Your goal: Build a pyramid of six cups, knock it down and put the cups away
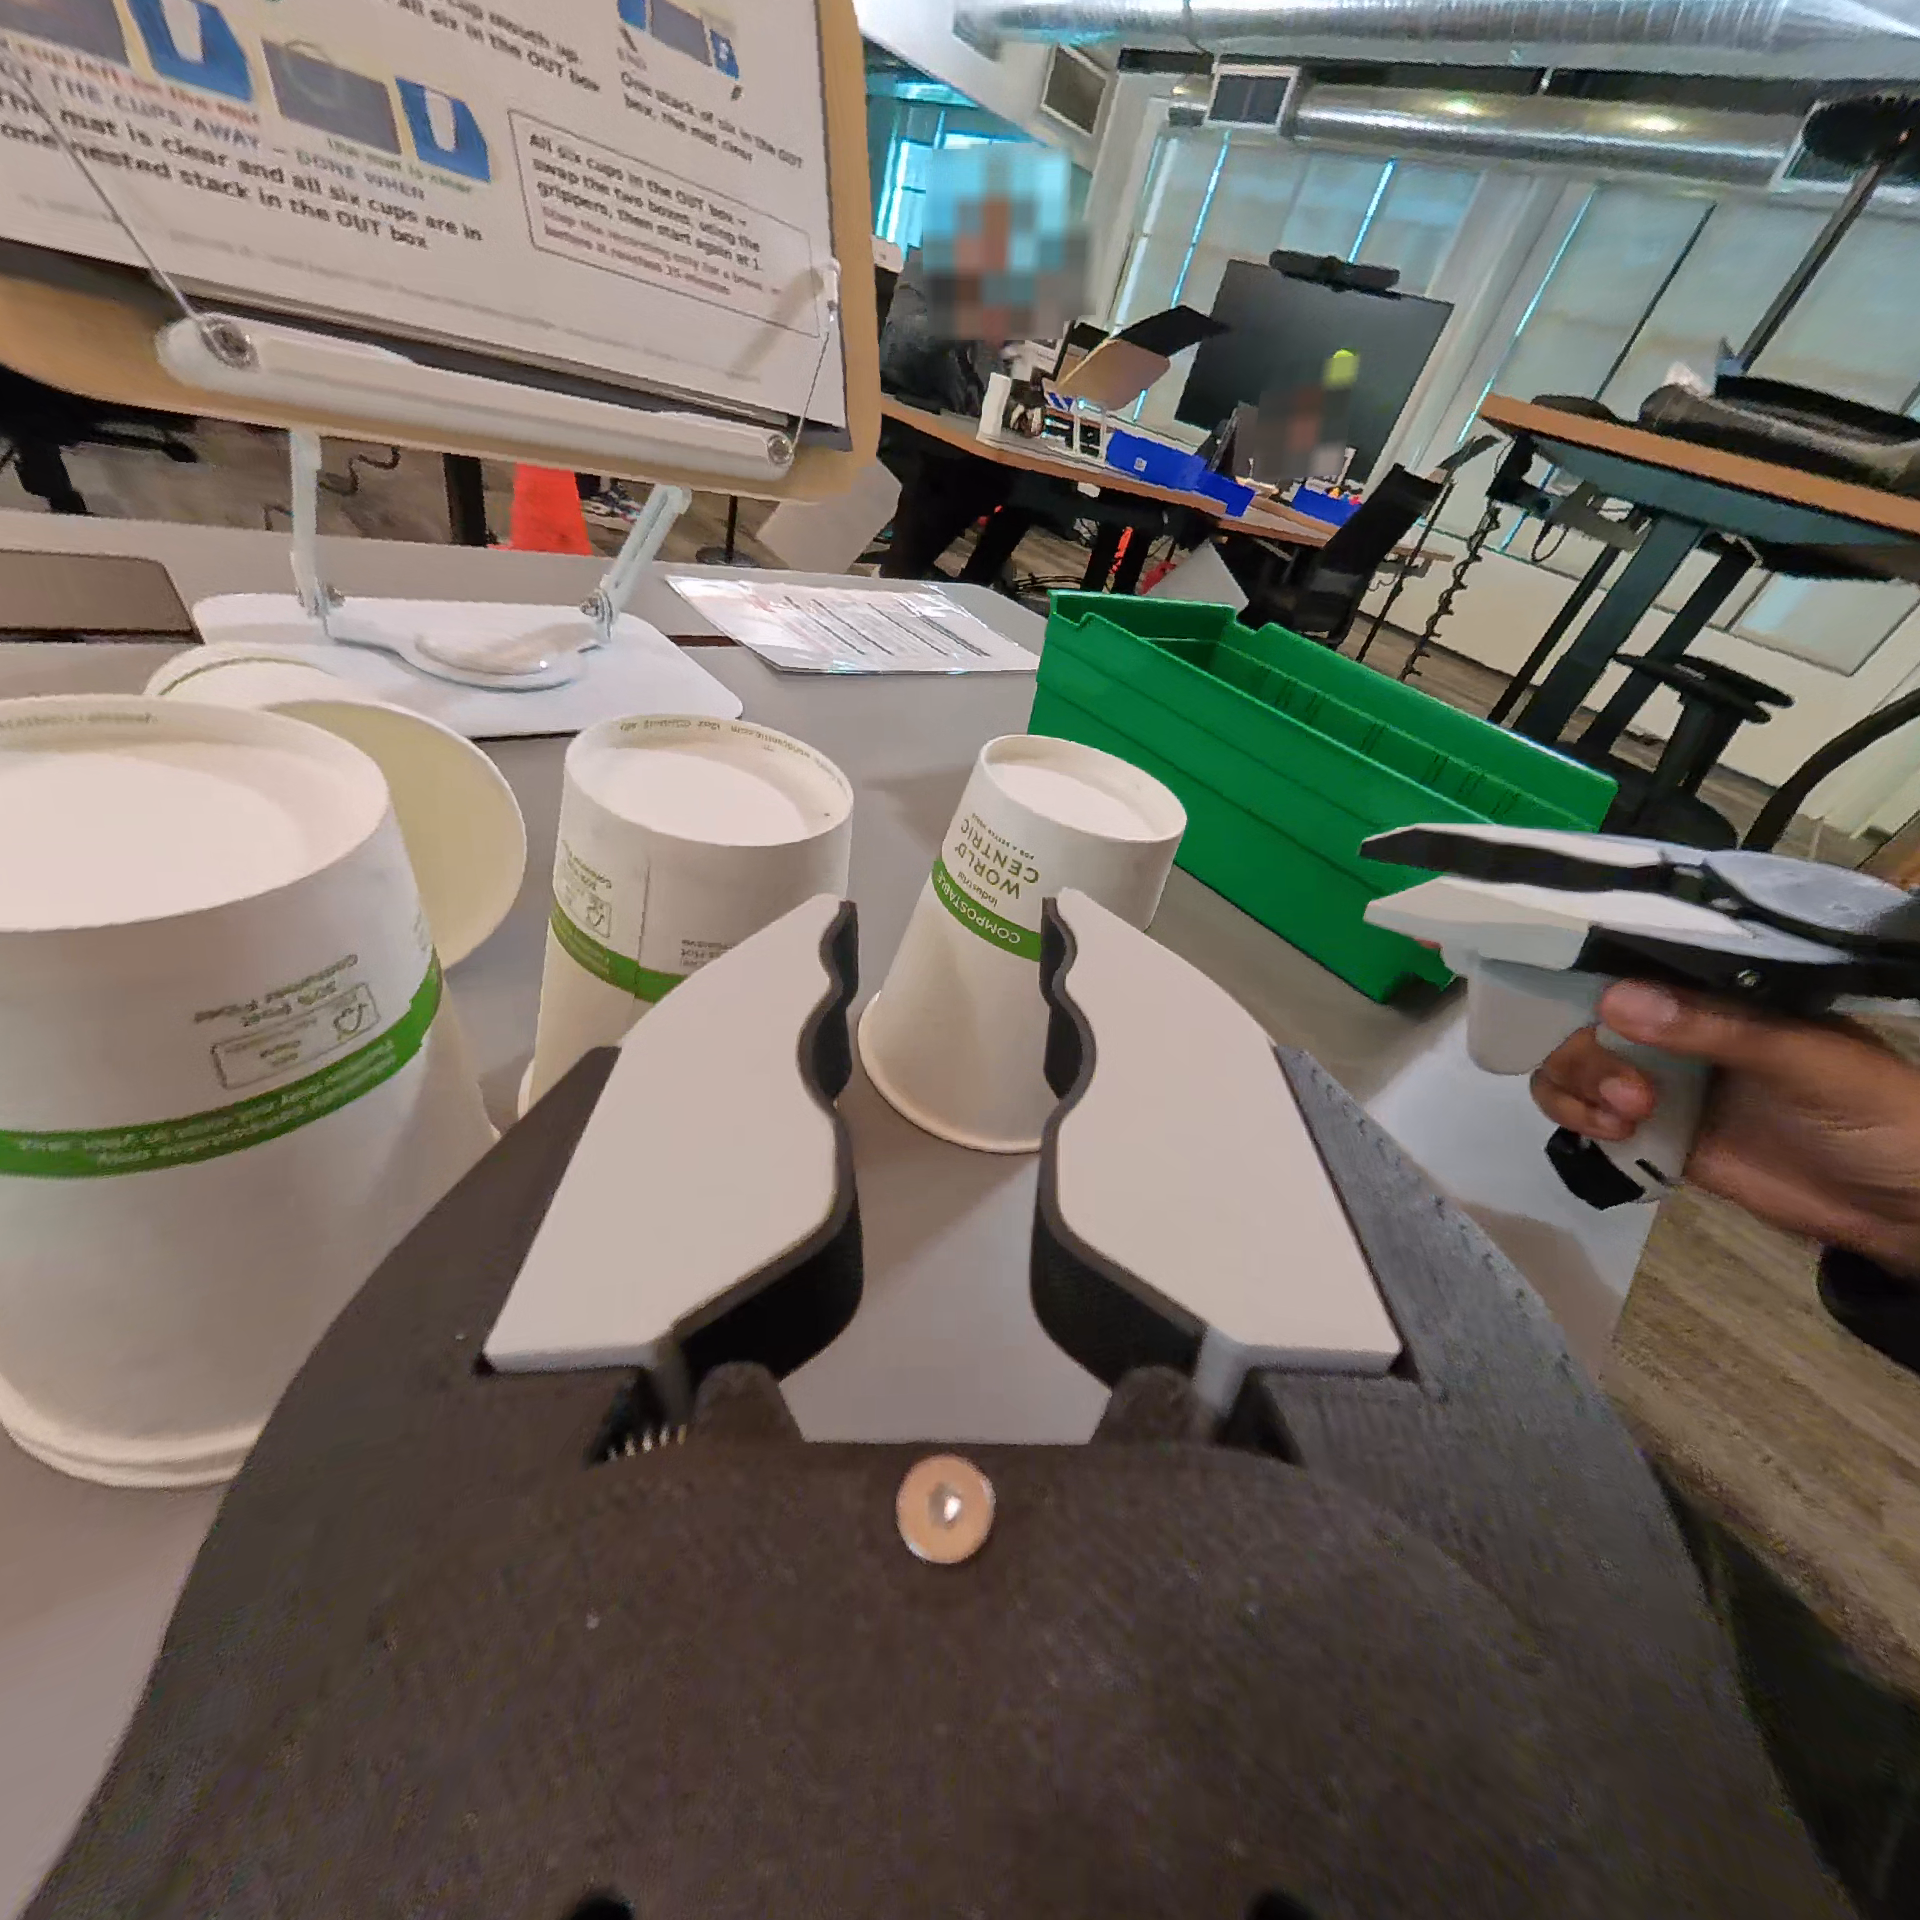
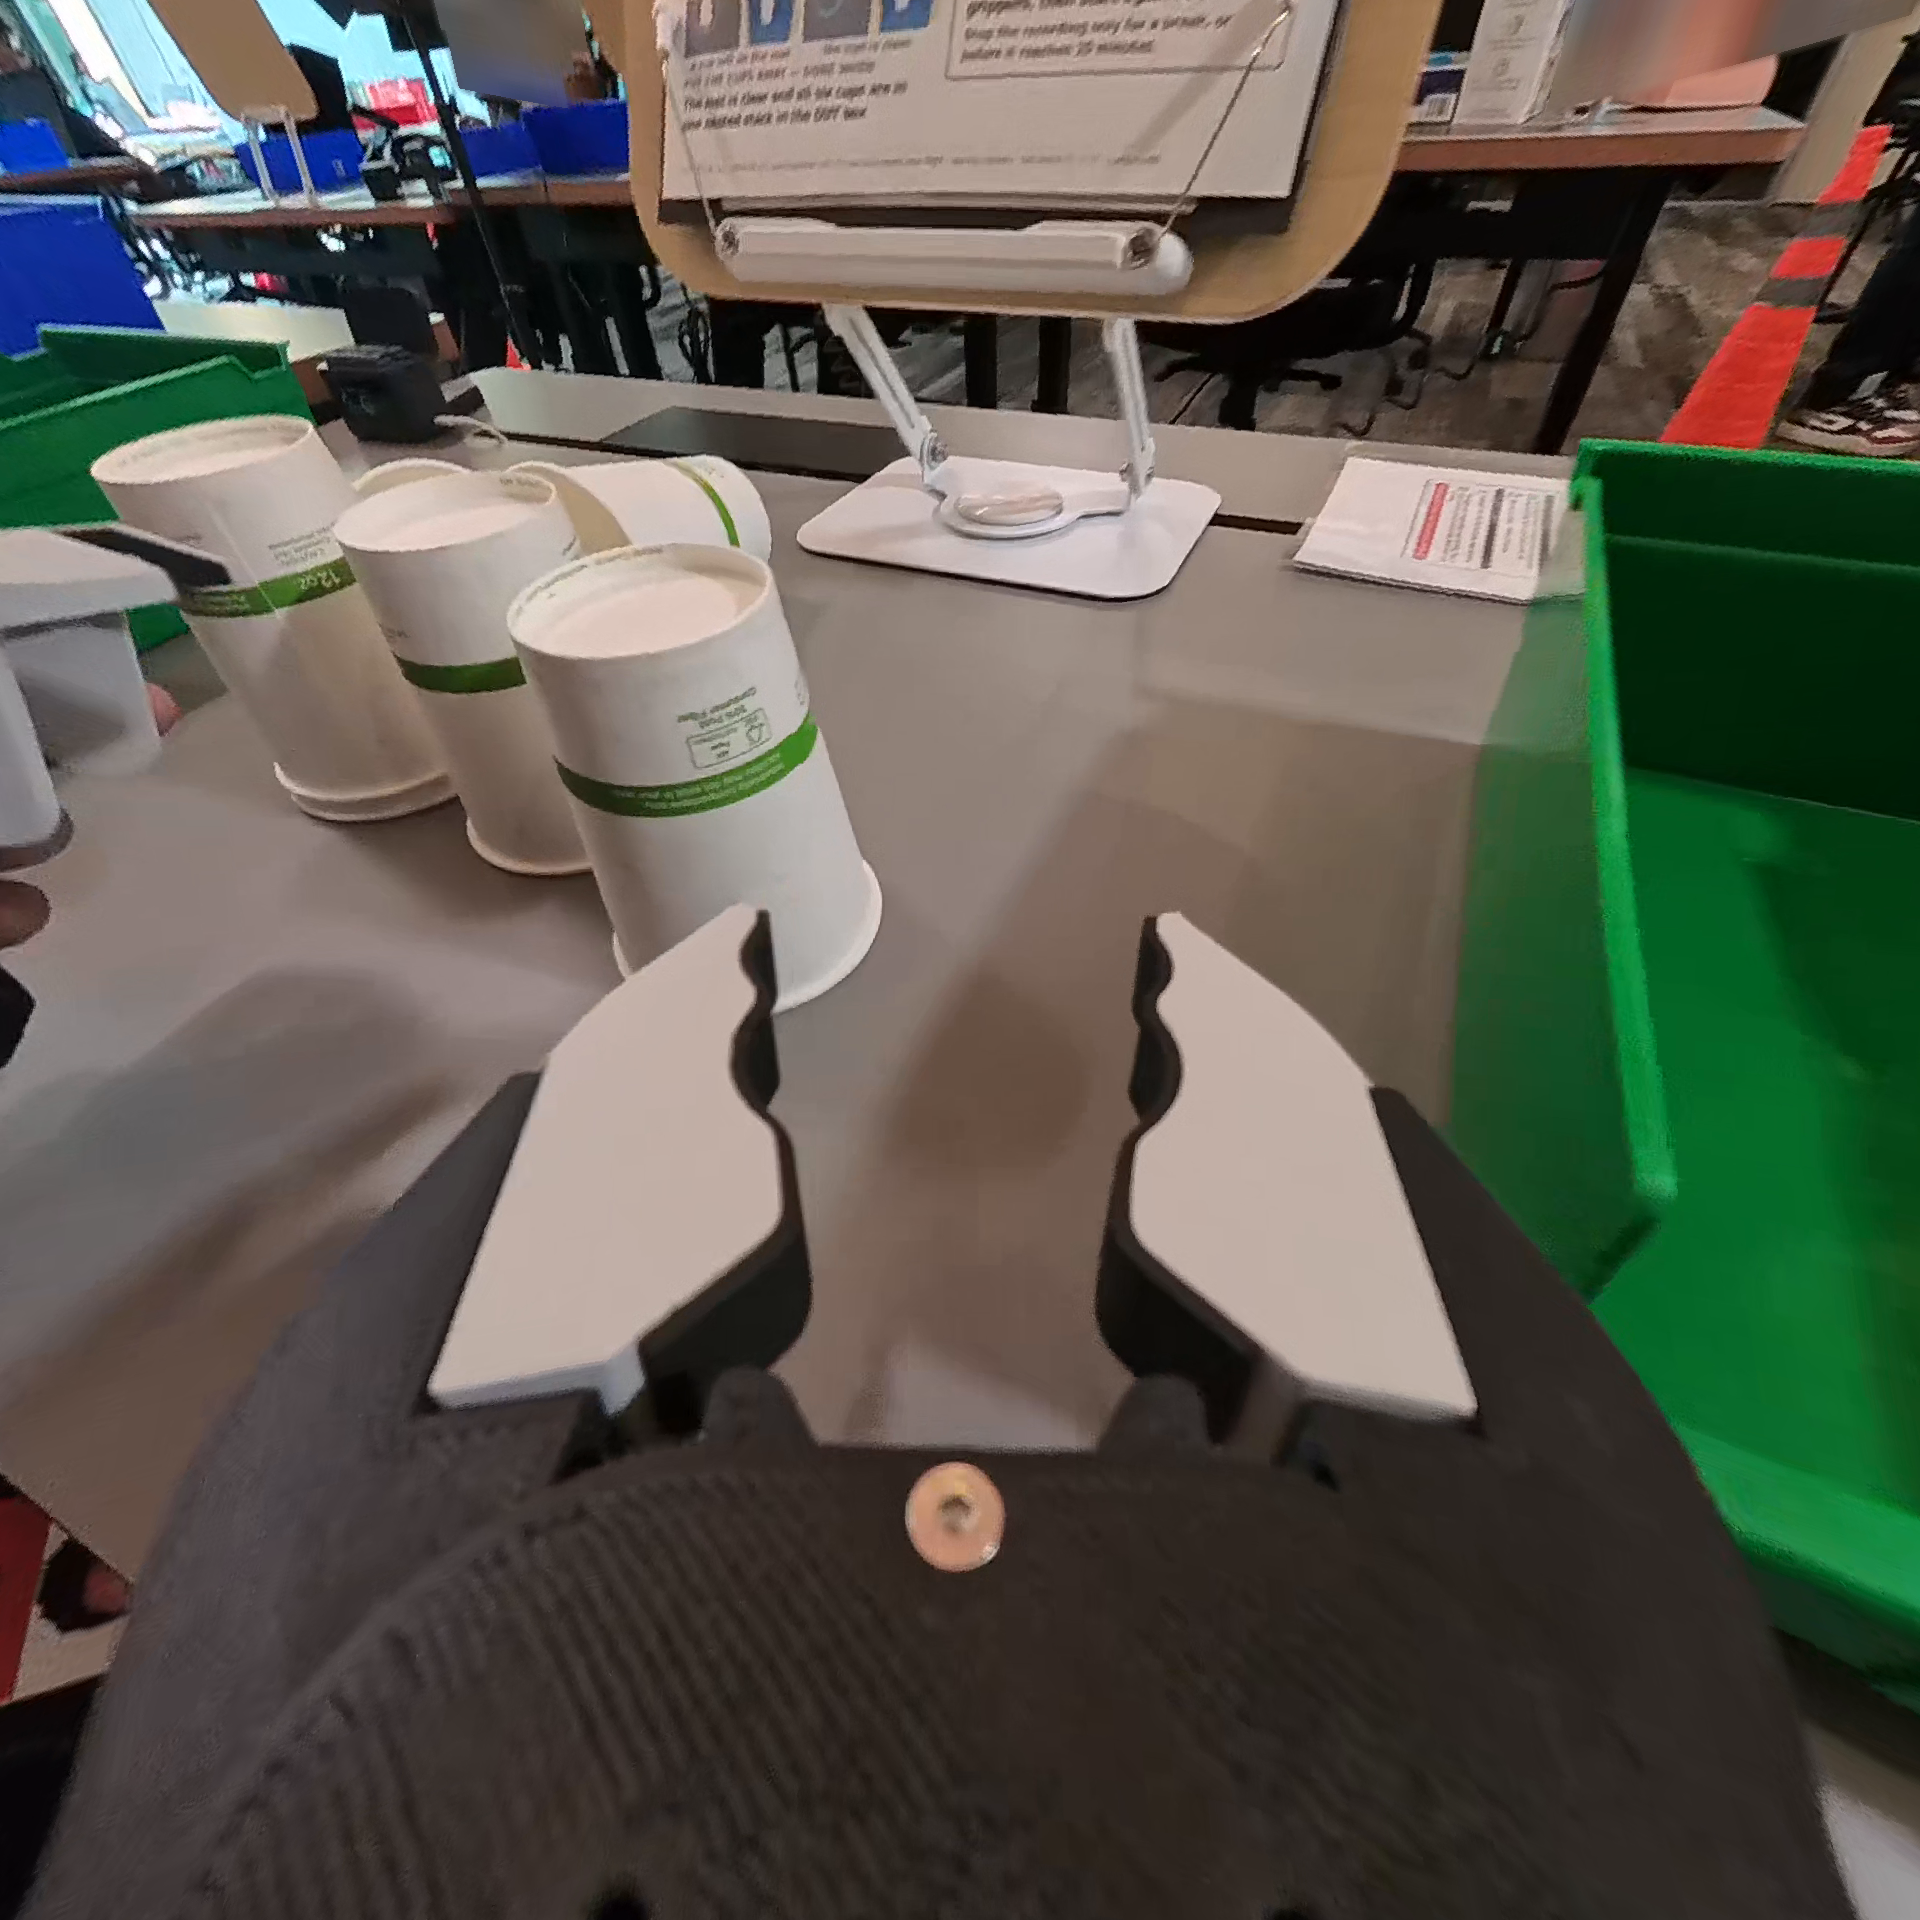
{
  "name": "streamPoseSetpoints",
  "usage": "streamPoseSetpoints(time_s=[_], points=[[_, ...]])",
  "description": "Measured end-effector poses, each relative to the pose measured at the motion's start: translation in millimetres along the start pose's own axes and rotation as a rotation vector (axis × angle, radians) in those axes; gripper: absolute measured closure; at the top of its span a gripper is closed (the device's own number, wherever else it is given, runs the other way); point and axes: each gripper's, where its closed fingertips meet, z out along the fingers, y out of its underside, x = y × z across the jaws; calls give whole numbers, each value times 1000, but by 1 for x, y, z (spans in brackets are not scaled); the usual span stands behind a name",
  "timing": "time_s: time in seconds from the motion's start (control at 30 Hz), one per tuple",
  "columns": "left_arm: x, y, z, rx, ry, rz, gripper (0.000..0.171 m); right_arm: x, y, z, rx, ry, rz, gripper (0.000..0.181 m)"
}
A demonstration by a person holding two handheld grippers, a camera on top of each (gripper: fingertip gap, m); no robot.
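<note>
Both our grippers, left (image 1: 948, 940) and right (image 2: 956, 951), gape empty beside the nearest upturned cup (image 2: 707, 769); we'd best approach squarely.

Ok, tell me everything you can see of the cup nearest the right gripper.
The cup is white paper with a green band around it, standing upside down, rim on the grey table and its recessed base facing up. It looks undented and leans a little in this wide-angle view. It is the closest of three upturned cups in a row, apart from its neighbour. The right gripper is open, its left finger just in front of the rim; whether they touch is unclear.
</note>
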Motion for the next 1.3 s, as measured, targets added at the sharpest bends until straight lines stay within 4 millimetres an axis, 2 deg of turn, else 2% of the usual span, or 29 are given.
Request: streamPoseSetpoints(time_s=[0.23,0.4,0.57,0.77,0.93,1.07,1.13,1.17,1.3], points=[[-10,7,-11,-28,-6,-87,137,-22,0,22,-19,-33,-121,102],[-17,7,-29,-26,-37,-94,137,-44,-3,38,-23,-116,-105,91],[-24,10,-48,-33,-76,-93,137,-62,-9,55,-15,-178,-71,87],[-34,12,-75,-32,-137,-90,137,-65,-16,75,-18,-164,-143,84],[-41,12,-92,-21,-182,-99,137,-68,-22,86,-11,-210,-66,83],[-42,14,-96,-30,-184,-112,137,-73,-21,94,-17,-246,-52,86],[-40,17,-94,-41,-173,-113,137,-76,-17,96,-27,-279,-65,105],[-38,18,-93,-47,-167,-111,137,-77,-16,96,-29,-290,-68,108],[-29,25,-87,-88,-123,-107,137,-75,-27,90,26,-285,-68,109]])
